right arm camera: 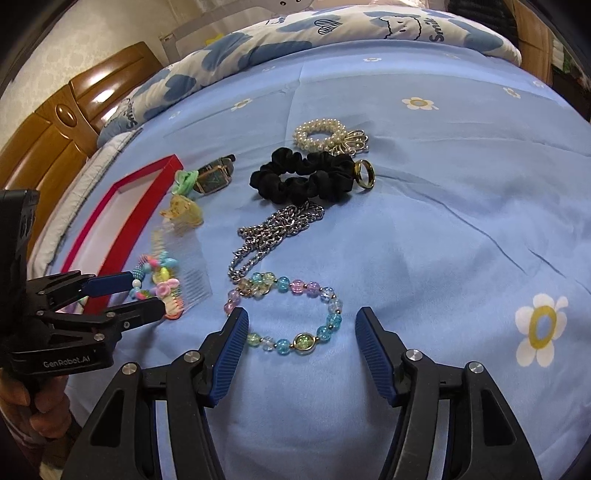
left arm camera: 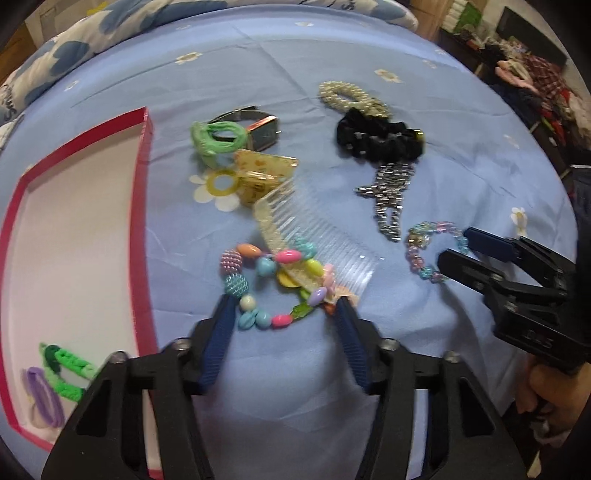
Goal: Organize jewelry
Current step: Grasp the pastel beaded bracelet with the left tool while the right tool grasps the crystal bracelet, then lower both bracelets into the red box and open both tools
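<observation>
A colourful bead bracelet (left arm camera: 273, 288) lies on the blue bedsheet, partly over a clear comb (left arm camera: 314, 240). My left gripper (left arm camera: 284, 304) points down at it. Its blue pads touch the near arc of the bracelet on both sides. In the right wrist view, a pastel glass-bead bracelet (right arm camera: 295, 314) lies flat. My right gripper (right arm camera: 301, 314) stands open astride its near arc, and the right pad is clear of the beads. A red box (left arm camera: 144, 221) at the left holds green and purple hair ties (left arm camera: 59, 384).
Farther back lie a silver chain (right arm camera: 273, 229), a black scrunchie (right arm camera: 303, 177) with a gold ring (right arm camera: 364, 173), a pearl bracelet (right arm camera: 321, 134), a watch (left arm camera: 258, 129), a green hair tie (left arm camera: 218, 138) and a yellow claw clip (left arm camera: 258, 173). A folded quilt (right arm camera: 295, 33) lines the bed's far edge.
</observation>
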### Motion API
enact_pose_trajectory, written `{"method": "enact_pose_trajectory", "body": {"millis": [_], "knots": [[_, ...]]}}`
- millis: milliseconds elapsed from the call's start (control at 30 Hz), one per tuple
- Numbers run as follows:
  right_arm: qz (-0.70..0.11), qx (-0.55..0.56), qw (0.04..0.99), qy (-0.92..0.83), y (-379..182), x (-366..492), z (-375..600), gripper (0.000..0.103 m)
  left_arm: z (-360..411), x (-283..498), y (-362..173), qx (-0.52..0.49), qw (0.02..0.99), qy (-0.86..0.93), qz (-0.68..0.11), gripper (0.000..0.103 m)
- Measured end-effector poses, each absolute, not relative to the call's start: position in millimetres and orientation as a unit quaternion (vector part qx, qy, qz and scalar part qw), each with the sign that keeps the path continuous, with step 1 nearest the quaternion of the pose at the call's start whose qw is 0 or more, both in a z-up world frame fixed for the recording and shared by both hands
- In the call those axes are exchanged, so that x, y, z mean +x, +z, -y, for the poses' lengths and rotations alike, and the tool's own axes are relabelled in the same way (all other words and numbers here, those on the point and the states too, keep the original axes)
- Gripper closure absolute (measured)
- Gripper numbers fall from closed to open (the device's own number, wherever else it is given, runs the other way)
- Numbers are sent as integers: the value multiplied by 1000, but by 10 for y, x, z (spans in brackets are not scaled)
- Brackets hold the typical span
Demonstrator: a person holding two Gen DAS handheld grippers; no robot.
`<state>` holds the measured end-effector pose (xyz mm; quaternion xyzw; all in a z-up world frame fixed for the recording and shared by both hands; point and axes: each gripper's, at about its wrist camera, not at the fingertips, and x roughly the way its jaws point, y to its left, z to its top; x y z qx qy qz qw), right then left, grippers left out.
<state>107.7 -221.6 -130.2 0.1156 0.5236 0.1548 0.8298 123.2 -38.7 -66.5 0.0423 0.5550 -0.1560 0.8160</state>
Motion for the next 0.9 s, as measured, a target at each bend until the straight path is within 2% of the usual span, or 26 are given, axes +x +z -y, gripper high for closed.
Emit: {"method": "enact_pose_trajectory", "body": {"millis": [33, 67, 100, 133, 200, 400, 900], "knots": [[-522, 107, 833, 149, -1305, 1066, 2205, 49, 400, 1208, -666, 45, 816, -162, -553, 78], [-521, 97, 836, 140, -1308, 1062, 2199, 61, 417, 1191, -674, 50, 815, -164, -554, 80], [-522, 92, 837, 135, -1310, 1060, 2209, 70, 428, 1175, -678, 58, 817, -161, -551, 87], [-521, 96, 837, 134, -1309, 1058, 2231, 75, 433, 1167, -692, 64, 816, -159, -551, 88], [-522, 102, 837, 129, -1304, 1065, 2283, 95, 412, 1158, -679, 56, 818, -162, -549, 90], [-508, 132, 840, 135, -1173, 998, 2380, 96, 331, 1093, -500, 25, 825, -172, -538, 90], [-445, 157, 864, 175, -450, 955, 2265, 96, 10, 918, 109, -32, 858, -169, -484, 91]]}}
